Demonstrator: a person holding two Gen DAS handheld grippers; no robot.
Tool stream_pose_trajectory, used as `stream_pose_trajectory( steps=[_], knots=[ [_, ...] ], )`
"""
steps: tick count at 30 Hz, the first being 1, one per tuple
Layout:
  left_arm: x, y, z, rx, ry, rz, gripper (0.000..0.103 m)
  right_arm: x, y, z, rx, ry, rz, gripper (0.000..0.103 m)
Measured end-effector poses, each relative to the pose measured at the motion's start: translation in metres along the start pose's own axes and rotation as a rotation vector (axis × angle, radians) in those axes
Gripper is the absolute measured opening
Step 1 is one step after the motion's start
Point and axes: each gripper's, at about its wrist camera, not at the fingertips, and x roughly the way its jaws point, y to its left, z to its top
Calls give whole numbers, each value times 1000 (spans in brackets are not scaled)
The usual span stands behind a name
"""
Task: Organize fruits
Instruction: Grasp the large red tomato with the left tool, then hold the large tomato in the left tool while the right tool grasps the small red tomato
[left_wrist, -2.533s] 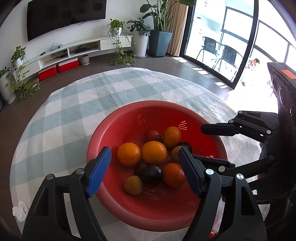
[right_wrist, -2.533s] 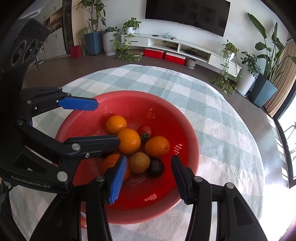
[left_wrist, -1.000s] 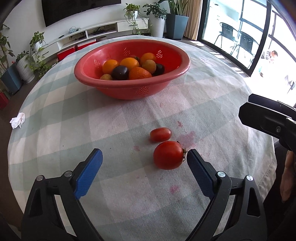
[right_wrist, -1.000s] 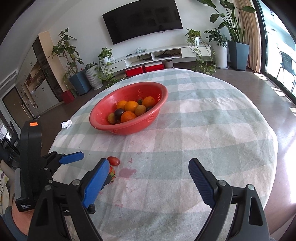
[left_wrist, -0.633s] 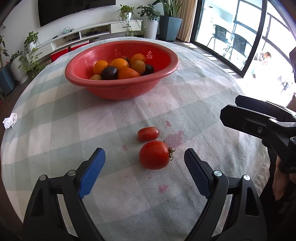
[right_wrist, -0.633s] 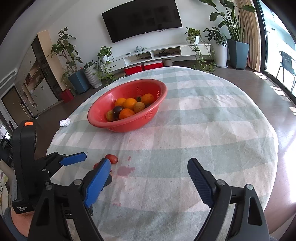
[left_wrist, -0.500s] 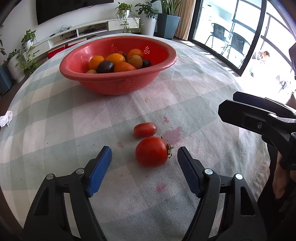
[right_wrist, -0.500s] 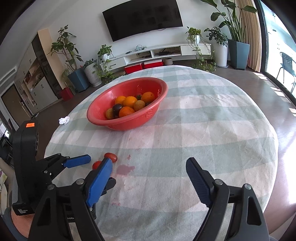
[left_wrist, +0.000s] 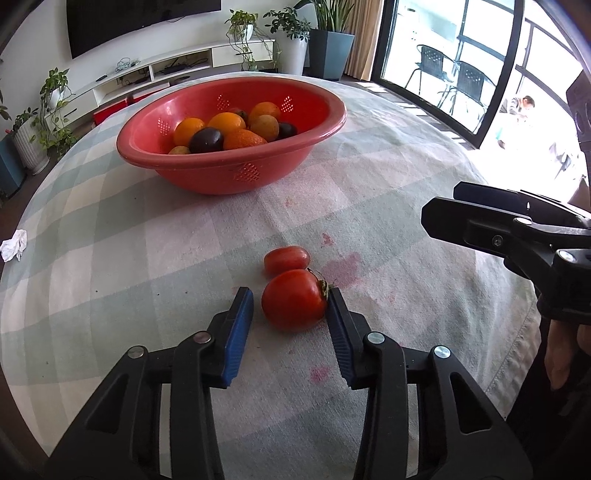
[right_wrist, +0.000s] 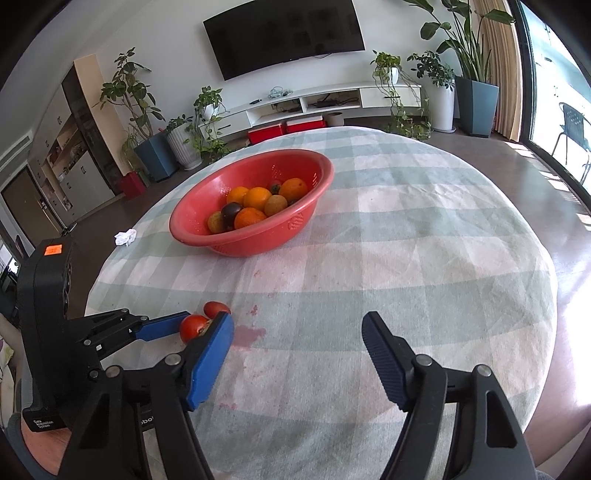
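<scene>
**Bright daylight, fisheye bend**

Strong daylight enters through the glass doors (left_wrist: 461, 74), blown out white at the right. Both views are sharp, with soft shadows on the tablecloth (right_wrist: 424, 240). Edges curve heavily; corners go black.

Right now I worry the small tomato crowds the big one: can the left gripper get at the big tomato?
Probably yes. The left gripper already has its fingers on either side of the big tomato and is closing on it. The small tomato lies just beyond it, outside the fingers' path.
</scene>
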Motion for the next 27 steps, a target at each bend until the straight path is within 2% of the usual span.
stream_pose_trajectory(
  steps=[3, 14, 22, 27],
  knots=[
    [0, -1, 0, 6, -3, -10, 31, 0, 0, 0, 1, 2, 1, 73],
    [-8, 7, 0, -21, -13, -42, 31, 6, 10, 1, -49, 18, 4, 70],
    [-32, 61, -3, -159, -61, -12, 31, 29, 45, 6, -176, 68, 41, 65],
    [-33, 67, -6, -169, -61, -21, 31, 55, 74, 5, -299, 104, 62, 59]
  ],
)
